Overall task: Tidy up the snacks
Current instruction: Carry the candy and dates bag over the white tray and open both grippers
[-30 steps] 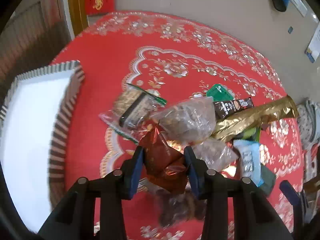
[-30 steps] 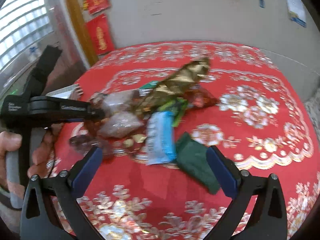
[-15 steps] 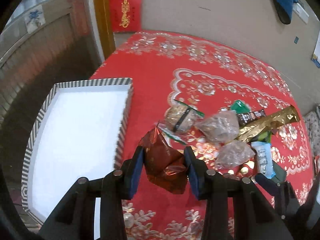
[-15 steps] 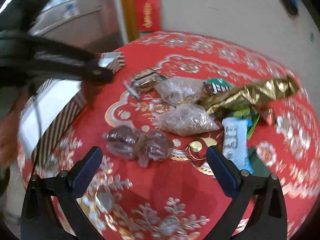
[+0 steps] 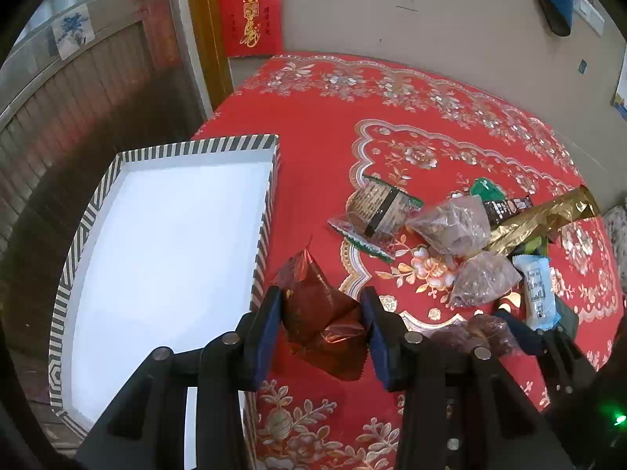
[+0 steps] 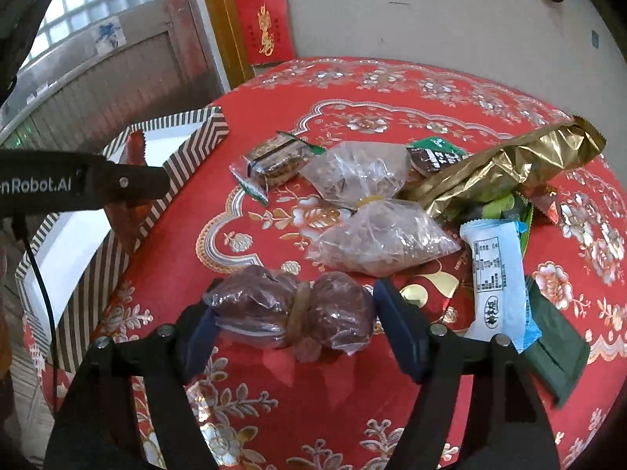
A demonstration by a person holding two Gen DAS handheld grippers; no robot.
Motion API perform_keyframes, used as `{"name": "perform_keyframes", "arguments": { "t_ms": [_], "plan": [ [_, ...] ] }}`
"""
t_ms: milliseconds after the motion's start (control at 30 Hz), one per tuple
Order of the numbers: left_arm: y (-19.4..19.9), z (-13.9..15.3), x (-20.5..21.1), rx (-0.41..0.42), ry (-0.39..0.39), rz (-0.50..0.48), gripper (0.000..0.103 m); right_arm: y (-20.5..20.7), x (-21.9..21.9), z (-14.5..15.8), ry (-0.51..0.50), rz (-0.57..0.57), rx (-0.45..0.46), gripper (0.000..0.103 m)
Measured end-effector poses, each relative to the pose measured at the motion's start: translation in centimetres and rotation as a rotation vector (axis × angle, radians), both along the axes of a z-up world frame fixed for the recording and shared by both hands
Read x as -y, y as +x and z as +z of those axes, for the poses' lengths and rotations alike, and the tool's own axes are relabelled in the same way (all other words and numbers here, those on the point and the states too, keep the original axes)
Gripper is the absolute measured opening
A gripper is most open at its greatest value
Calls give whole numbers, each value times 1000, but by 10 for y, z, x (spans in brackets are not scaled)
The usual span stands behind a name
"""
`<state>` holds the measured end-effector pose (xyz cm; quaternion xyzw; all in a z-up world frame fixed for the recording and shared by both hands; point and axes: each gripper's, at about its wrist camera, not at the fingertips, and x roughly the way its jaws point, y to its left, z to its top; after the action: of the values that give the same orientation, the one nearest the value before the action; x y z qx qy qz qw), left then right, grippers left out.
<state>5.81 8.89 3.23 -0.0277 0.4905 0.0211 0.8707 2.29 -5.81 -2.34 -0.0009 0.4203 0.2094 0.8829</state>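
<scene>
The left claw (image 5: pixel 321 323) is clamping a crinkled dark red foil snack packet (image 5: pixel 319 319) between its blue pads, holding it in the air just beside the right-hand wall of a striped tray (image 5: pixel 266 211) with a white floor. The tray is sitting at the left edge of a counter (image 5: pixel 313 125) covered in a red floral cloth. The left wrist view is showing the whole tray interior; the right wrist view is showing only its striped wall and a strip of white.

The right claw (image 6: pixel 294 325) is straddling a clear bag of dark brown treats (image 6: pixel 294 313) tied at the middle with a band; its jaws have just been closing, the left pad is meeting the bag, and the right pad is standing just clear. The left wrist view is catching only a corner of this bag.

Farther right, a heap is lying on the cloth: a banded cookie pack (image 6: pixel 274 160), two clear bags (image 6: pixel 368 203), a long gold wrapper (image 6: pixel 501 172), a pale blue packet (image 6: pixel 497 282) and a dark green packet (image 6: pixel 556 356).
</scene>
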Motion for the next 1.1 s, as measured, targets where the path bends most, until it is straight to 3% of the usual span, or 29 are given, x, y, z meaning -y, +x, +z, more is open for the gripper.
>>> {"name": "perform_keyframes", "arguments": {
  "t_ms": [367, 733, 1100],
  "plan": [
    [-19, 30, -25, 69, 45, 47, 41, -1, -27, 35, 38, 86, 80, 74],
    [-20, 42, -83, 92, 118, 149, 41, 10, -82, 55, 39, 191, 122, 74],
    [35, 21, -157, 13, 119, 250, 41, 44, -150, 72, 34, 274, 166, 74]
  ]
}}
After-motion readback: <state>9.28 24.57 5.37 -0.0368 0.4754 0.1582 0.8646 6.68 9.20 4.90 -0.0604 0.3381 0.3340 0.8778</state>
